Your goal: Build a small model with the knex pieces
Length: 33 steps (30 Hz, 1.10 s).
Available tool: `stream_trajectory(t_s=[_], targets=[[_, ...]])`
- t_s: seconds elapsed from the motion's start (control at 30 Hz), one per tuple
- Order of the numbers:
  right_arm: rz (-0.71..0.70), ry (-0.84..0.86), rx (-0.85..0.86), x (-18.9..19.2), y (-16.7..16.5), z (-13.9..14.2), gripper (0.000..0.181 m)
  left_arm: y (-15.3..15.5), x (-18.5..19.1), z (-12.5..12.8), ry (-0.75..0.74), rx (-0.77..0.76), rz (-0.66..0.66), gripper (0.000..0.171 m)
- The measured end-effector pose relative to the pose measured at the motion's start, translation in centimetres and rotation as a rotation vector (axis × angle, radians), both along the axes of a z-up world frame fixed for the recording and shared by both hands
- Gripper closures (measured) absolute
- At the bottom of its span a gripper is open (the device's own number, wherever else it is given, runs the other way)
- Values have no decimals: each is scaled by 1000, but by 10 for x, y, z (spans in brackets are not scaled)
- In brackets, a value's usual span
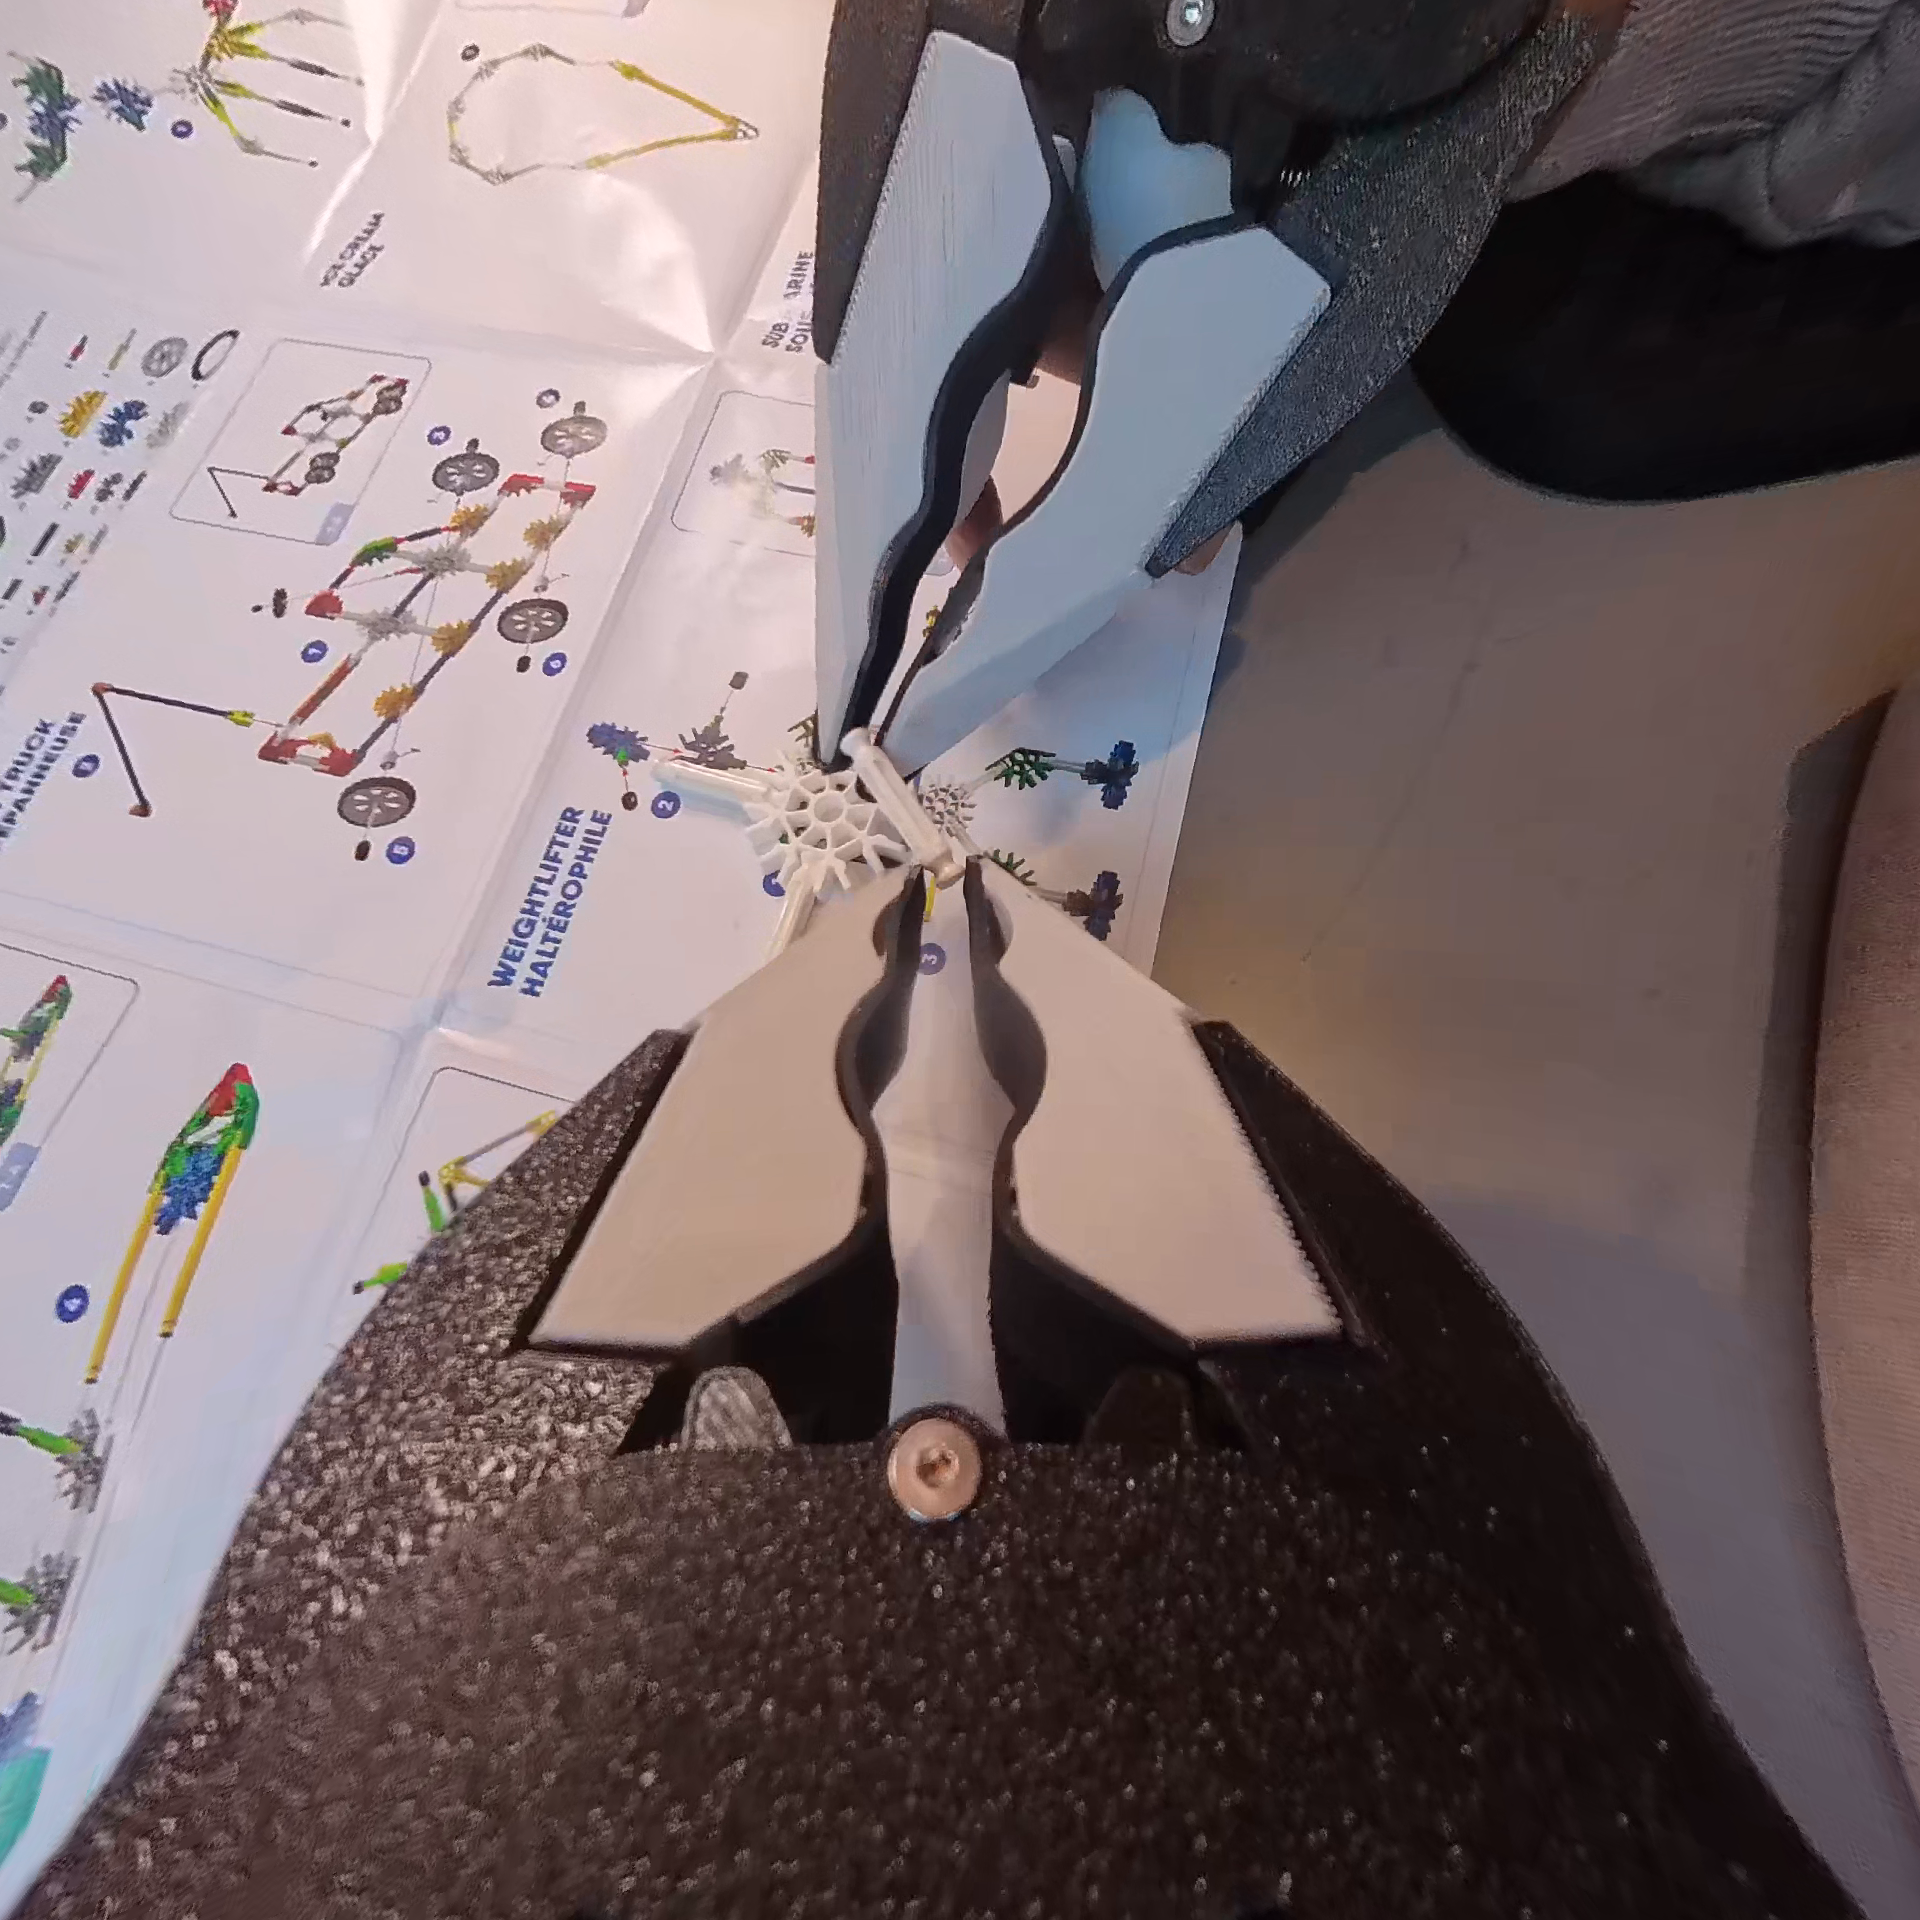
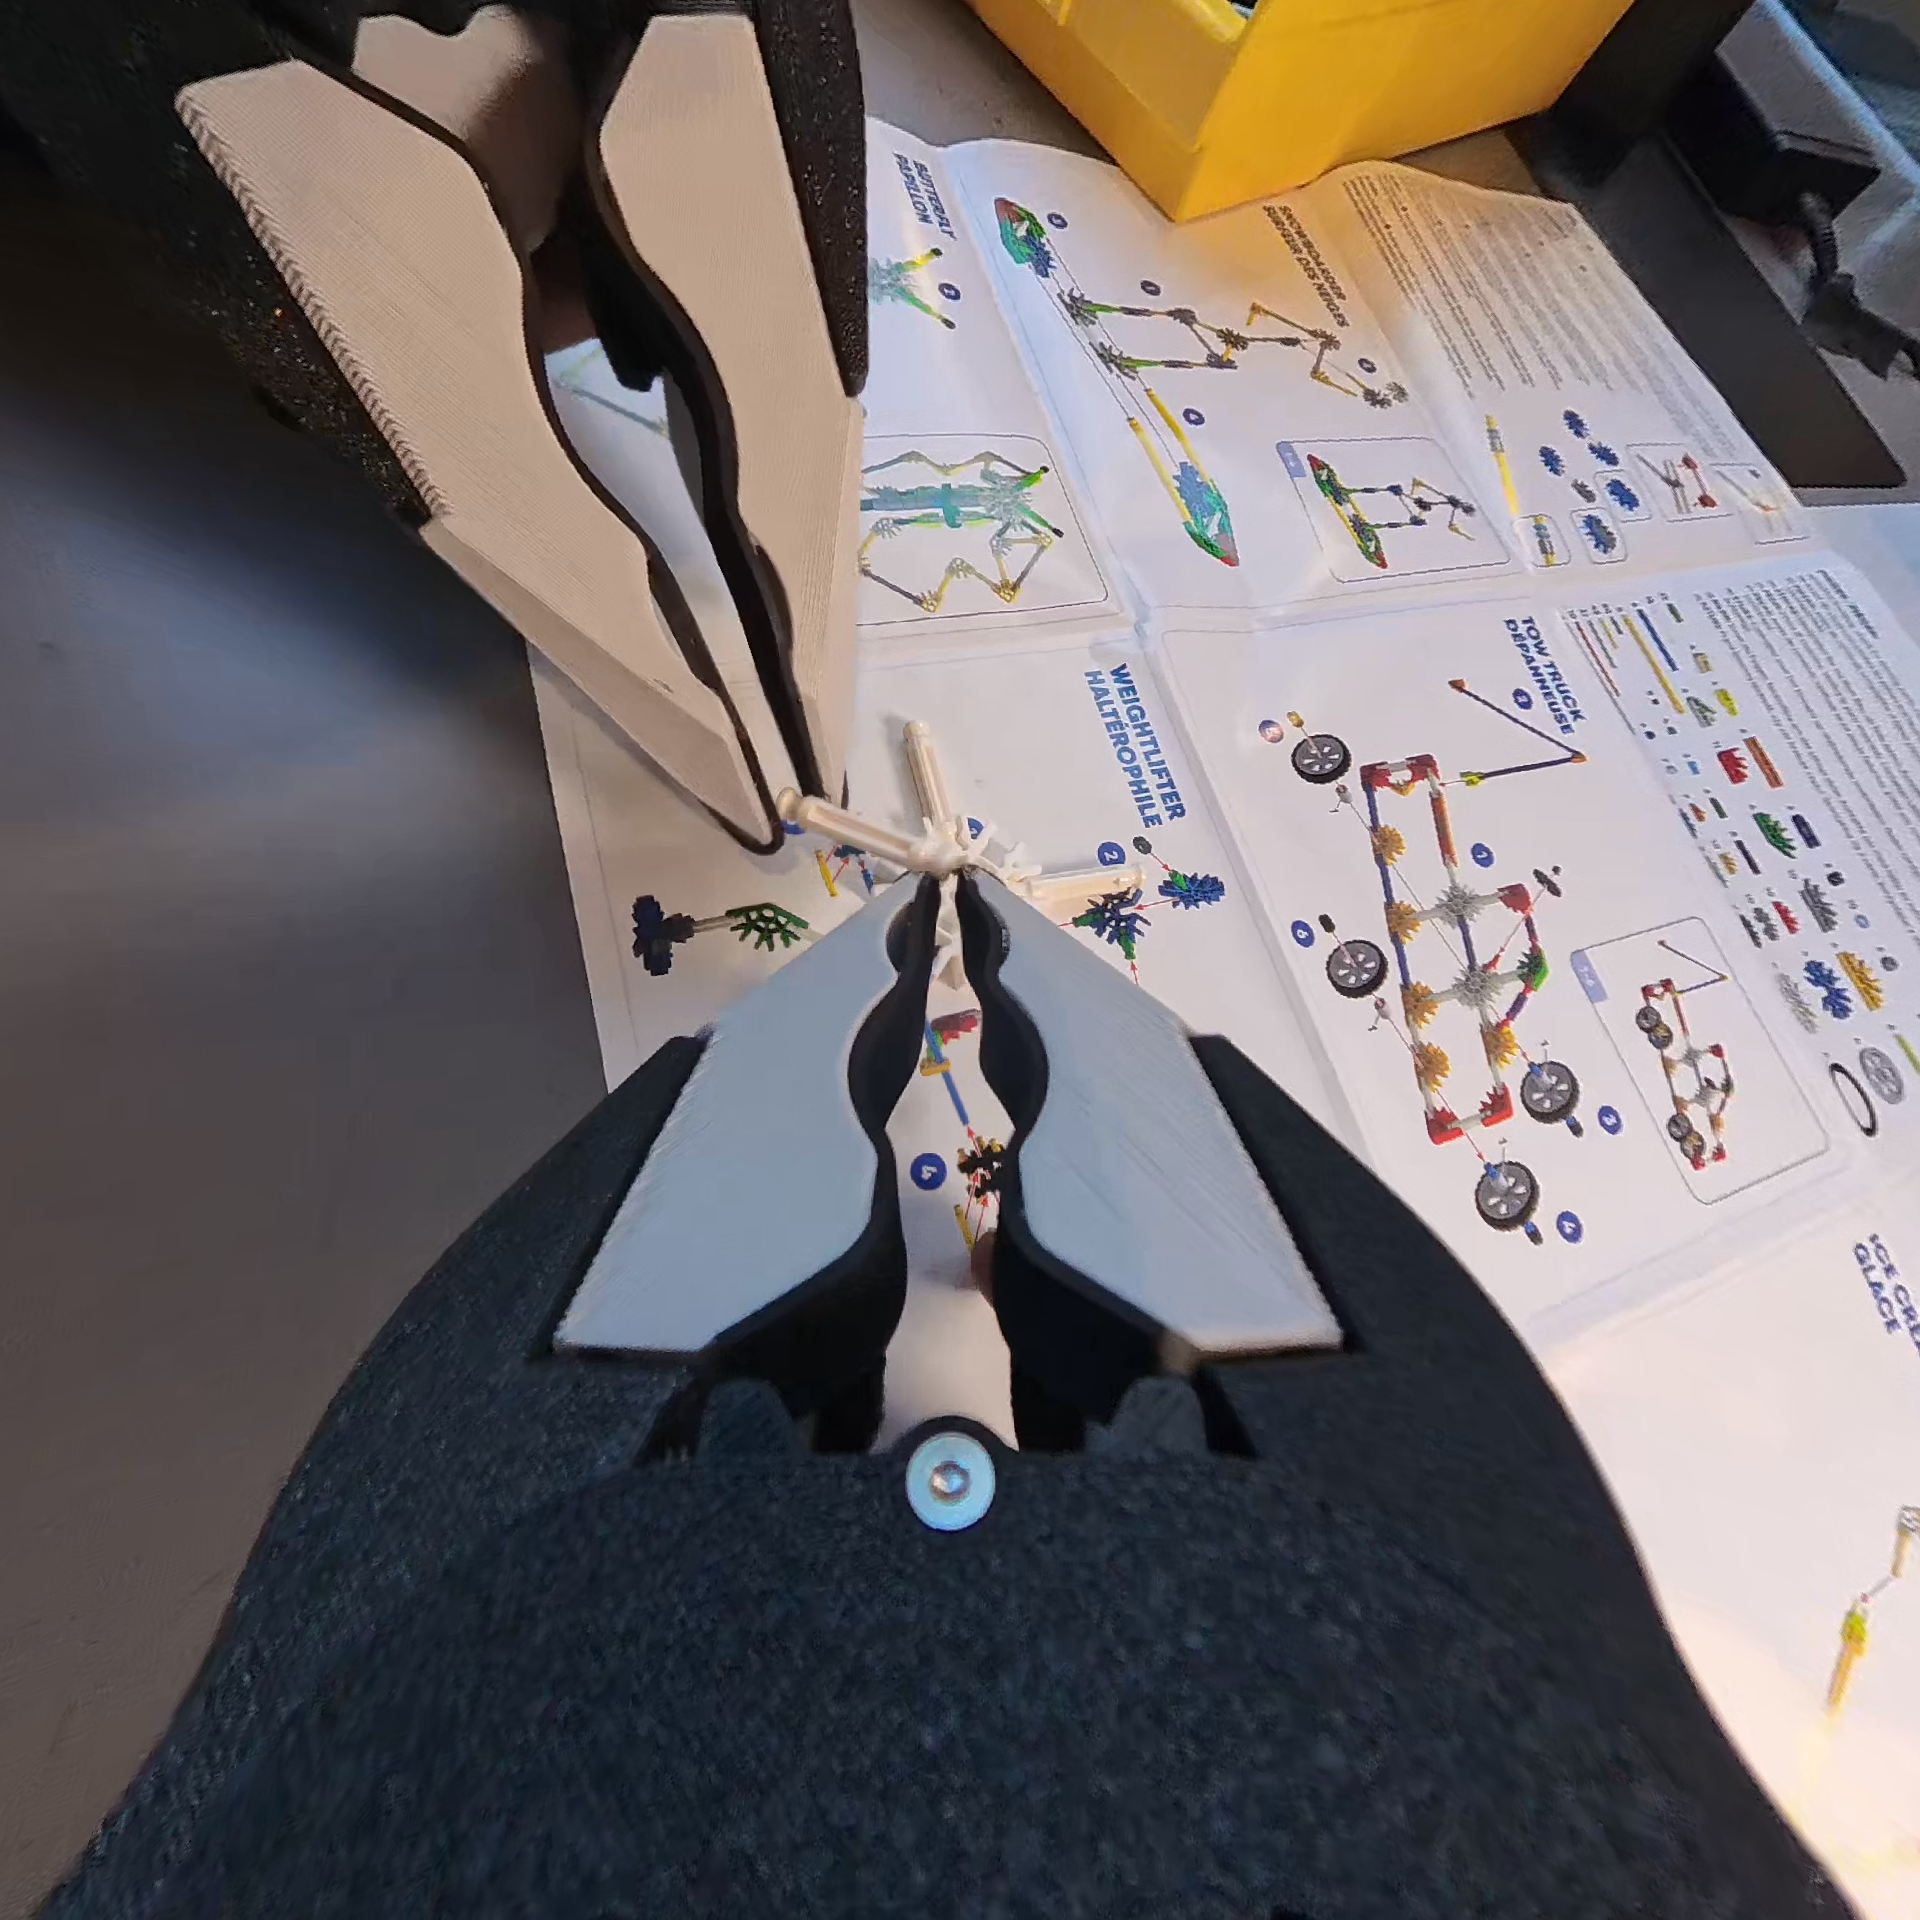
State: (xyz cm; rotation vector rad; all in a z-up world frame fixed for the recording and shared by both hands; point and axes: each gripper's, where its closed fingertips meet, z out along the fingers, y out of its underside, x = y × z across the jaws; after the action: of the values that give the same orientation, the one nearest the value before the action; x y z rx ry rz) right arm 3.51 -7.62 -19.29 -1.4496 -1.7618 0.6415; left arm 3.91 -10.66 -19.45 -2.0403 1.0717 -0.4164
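A white snowflake connector (image 1: pixel 826 821) carries two white rods, one pointing left (image 1: pixel 696 774) and one down-left. It hovers just above a printed instruction sheet (image 1: pixel 312 260). Another white rod (image 1: pixel 904 805) lies across the connector's right edge. My left gripper (image 1: pixel 943 883) is shut on the near end of this rod. My right gripper (image 1: pixel 868 746) comes in from above, shut at the connector's rim by the rod's other end. In the right wrist view, my right gripper (image 2: pixel 940 883) pinches the connector (image 2: pixel 987 852) edge-on. There my left gripper (image 2: pixel 795 821) grips the rod (image 2: pixel 842 821) at its knob.
The instruction sheet (image 2: pixel 1351 675) covers much of the table (image 1: pixel 1455 727), and its right edge lies near the grippers. A yellow box (image 2: pixel 1299 94) stands at the far end, with dark equipment (image 2: pixel 1714 208) beside it. A person's grey sleeve (image 1: pixel 1714 125) is behind the right gripper. My two grippers' fingertips are within a few centimetres of each other.
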Motion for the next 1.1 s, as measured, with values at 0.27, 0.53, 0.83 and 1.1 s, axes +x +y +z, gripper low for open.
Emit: stream_trajectory(t_s=[0.27,0.53,0.83,1.1], targets=[[-19,-45,47,-1,3,-5,179,-2,9,-7,-59,-119,52,168],[26,-19,-38,13,-1,6,173,3,4,-5,-192,-272,176,168],[34,-59,-23,9,-5,-5,177,-4,11,-6,-194,-306,142,161],[177,-131,-129,29,-28,-3,167,-2,-2,-3,-151,-256,119,163]])
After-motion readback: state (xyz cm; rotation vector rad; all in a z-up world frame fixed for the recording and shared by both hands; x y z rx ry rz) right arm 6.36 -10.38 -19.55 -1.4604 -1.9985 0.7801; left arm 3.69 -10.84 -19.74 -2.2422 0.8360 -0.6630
